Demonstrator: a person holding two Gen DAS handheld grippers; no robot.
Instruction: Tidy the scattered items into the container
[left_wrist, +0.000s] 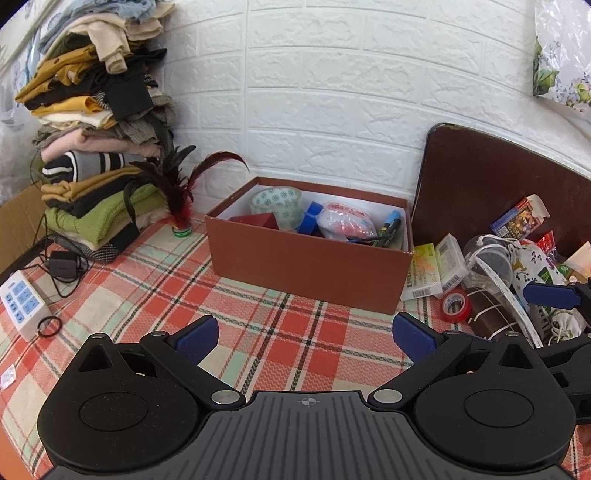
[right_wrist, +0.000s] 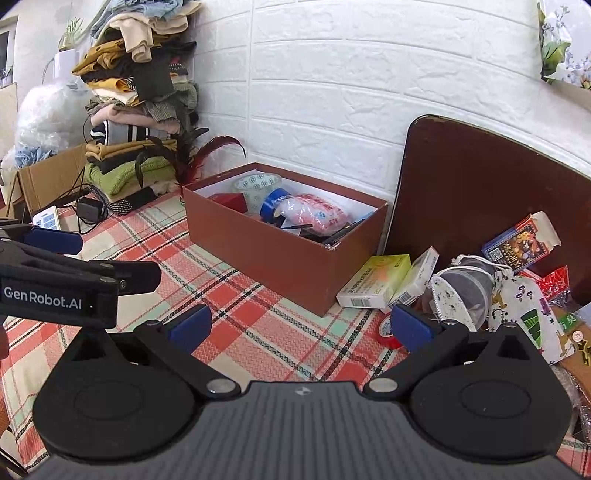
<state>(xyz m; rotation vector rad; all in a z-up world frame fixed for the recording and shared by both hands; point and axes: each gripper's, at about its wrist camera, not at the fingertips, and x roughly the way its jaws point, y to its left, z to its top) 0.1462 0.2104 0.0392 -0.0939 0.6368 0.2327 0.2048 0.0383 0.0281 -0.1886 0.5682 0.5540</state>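
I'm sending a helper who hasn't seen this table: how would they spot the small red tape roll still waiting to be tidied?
Find the brown box on the plaid cloth. Just off its right front corner, before the white medicine cartons, lies the red tape roll. It is the only small red ring there, lying flat.

Black left gripper (left_wrist: 306, 341) — blue pads (left_wrist: 197, 338), silver rivets, "GenRobot.AI" lettering

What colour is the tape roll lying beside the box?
Red tape roll, clearest in the left wrist view.
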